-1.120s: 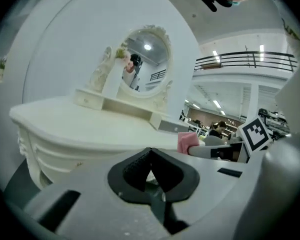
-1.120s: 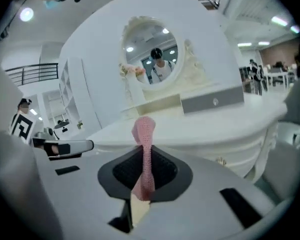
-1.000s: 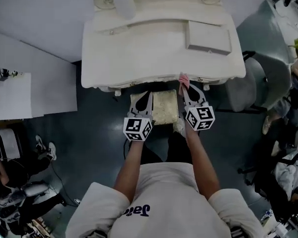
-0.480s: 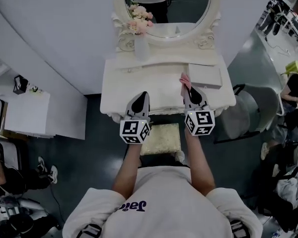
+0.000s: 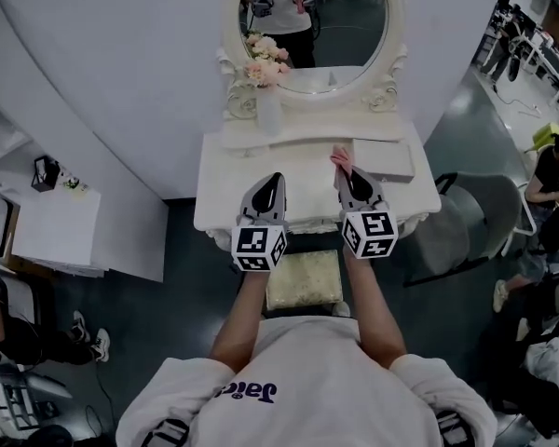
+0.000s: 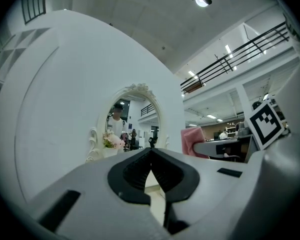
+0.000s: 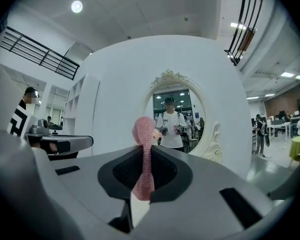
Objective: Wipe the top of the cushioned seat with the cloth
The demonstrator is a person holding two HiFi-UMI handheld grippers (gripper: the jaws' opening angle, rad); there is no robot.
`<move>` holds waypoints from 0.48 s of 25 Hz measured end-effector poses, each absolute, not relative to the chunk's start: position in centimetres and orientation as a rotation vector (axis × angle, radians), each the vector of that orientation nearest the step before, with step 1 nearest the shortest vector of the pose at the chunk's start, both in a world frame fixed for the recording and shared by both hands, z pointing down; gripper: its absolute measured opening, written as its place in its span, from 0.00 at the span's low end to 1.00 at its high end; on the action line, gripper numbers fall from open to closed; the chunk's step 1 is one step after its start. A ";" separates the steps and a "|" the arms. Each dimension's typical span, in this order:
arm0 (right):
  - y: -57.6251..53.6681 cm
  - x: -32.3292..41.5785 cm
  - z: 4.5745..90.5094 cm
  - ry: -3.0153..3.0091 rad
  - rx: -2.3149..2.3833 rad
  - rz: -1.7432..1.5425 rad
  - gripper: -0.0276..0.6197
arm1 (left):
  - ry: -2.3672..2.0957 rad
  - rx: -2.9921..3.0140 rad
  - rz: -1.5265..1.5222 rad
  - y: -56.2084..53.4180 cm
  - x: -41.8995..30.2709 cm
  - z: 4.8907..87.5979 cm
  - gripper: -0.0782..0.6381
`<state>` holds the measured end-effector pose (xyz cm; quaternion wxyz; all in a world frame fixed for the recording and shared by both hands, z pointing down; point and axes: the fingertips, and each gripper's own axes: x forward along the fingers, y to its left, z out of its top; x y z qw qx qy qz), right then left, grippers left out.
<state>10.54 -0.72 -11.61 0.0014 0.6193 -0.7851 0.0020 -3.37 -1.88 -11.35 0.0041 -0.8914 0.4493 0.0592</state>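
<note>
Seen from above, the right claw (image 5: 347,173) is clamped on a pink cloth (image 5: 339,159). The left claw (image 5: 274,180) is closed with nothing in it. A second ago both hung over the cushioned seat (image 5: 303,280). Now they sit mid-frame over the dressing table surface (image 5: 219,198), with the seat below them at centre. The cloth is off the seat, so wiping looks finished or paused.

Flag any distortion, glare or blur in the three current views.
Head view: wide-angle, with bowed edges; the light is dim and flat, there is no glare, and detail is sharp. Left gripper view: a fisheye circle with black corners; a ceiling lamp flares at the top, and the left tool looms large below. Right gripper view: the same fisheye; the pink cloth pinched in the right tool is crisp.
</note>
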 end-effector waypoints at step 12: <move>-1.5 11.4 -12.9 -2.440 1.939 -0.021 0.08 | 1.398 -2.801 0.166 -2.7 -2.0 -12.3 0.13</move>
